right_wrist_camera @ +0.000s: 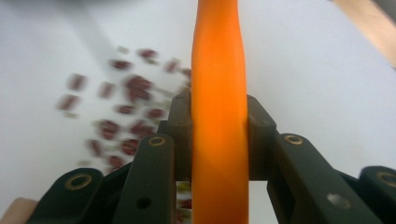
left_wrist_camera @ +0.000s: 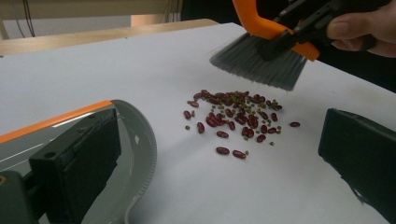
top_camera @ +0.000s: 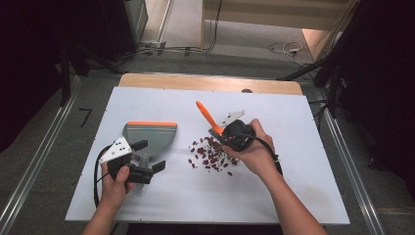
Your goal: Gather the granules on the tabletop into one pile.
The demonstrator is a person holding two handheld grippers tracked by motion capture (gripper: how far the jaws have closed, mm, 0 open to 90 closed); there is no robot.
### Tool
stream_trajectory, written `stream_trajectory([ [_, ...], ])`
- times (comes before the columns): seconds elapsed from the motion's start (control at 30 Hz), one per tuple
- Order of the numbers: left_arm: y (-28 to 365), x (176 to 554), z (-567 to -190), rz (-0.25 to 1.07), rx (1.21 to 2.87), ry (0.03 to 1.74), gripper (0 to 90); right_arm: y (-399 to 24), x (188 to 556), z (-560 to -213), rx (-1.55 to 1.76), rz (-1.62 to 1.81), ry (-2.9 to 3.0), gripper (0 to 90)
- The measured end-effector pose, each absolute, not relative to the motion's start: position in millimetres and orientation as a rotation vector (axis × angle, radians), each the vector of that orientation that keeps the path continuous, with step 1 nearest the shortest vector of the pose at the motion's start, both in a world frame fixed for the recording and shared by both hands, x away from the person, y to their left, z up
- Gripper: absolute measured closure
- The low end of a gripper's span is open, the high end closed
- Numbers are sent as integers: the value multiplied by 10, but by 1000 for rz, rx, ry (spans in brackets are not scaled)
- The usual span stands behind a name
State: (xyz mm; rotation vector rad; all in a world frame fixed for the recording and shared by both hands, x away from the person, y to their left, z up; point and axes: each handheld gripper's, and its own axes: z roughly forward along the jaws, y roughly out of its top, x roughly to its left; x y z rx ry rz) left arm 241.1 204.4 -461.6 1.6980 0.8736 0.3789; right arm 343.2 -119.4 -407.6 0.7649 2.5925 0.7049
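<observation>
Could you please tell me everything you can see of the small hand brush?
The brush has an orange, plastic-looking handle and a fan of grey bristles. The right gripper is shut on the handle, one of its fingers pressing on each side. The brush is tilted, handle rising up and away from the person, bristles pointing down just above the white table, behind the scattered red beans. The bristles look clear of the beans.

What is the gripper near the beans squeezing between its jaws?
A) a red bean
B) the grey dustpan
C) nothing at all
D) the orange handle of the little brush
D: in the right gripper view the black jaws of the right gripper press on both sides of the orange brush handle, and the left gripper view shows the brush's grey bristles hanging above the beans.
</observation>
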Motion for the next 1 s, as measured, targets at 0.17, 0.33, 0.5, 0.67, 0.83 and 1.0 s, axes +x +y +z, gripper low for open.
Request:
stream_trajectory([
  [0.17,2061,2401,-4603,384,1694,871,0,-1014,3293,-4091,811,866,2675,687],
  [0.33,2089,2403,-4598,389,1687,879,0,-785,3237,-4178,939,946,2763,687],
  [0.5,2098,2404,-4601,390,1689,883,0,-635,3268,-4293,1021,976,2836,687],
  [0.67,2100,2400,-4600,392,1683,877,0,-461,3362,-4484,1123,990,2901,688],
  [0.83,2104,2399,-4602,389,1681,880,0,-458,3528,-4586,1175,935,2838,684],
  [1.0,2108,2394,-4602,392,1683,883,0,-547,3637,-4635,1252,882,2845,678],
])
